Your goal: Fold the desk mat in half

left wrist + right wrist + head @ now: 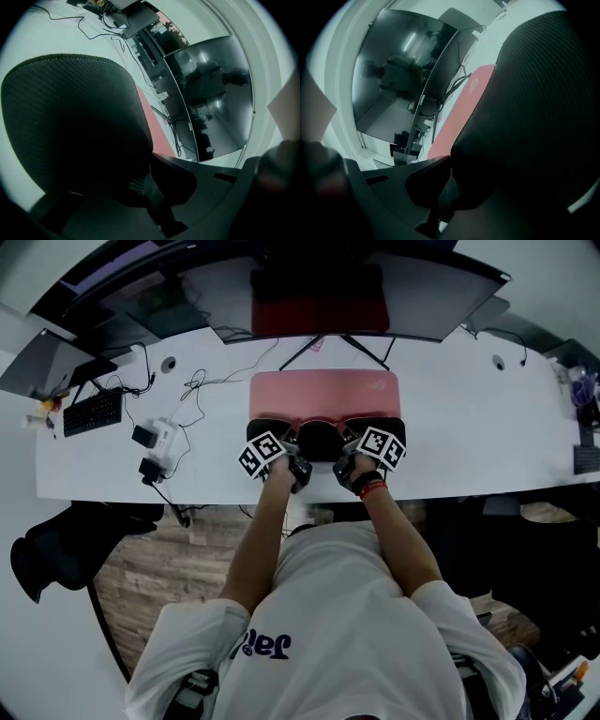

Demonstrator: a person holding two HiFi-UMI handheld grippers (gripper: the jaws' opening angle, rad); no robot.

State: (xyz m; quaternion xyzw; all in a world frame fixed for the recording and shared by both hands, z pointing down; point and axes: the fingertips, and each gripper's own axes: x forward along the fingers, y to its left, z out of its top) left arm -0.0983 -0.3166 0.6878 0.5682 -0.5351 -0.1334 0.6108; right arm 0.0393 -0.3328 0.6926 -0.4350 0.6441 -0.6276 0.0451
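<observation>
The desk mat, pink on top [323, 393] and black underneath, lies in the middle of the white desk [469, 427], in front of the monitor. Its near edge is lifted and curled back, so the black textured underside [323, 435] shows. My left gripper [274, 450] is shut on the mat's near edge towards the left, my right gripper [371, 446] shut on it towards the right. In the left gripper view the black underside [70, 117] fills the left above the jaws of the left gripper [150, 161], with a pink strip [146, 121] beyond. The right gripper view mirrors this: underside [534, 108], pink top [461, 124], right gripper [450, 161].
A wide curved monitor [328, 282] on a stand rises behind the mat. At the desk's left lie a black keyboard [92, 412], cables and white adapters [157, 439]. A black chair [56, 540] stands on the wood floor at the left. The person stands at the desk's front edge.
</observation>
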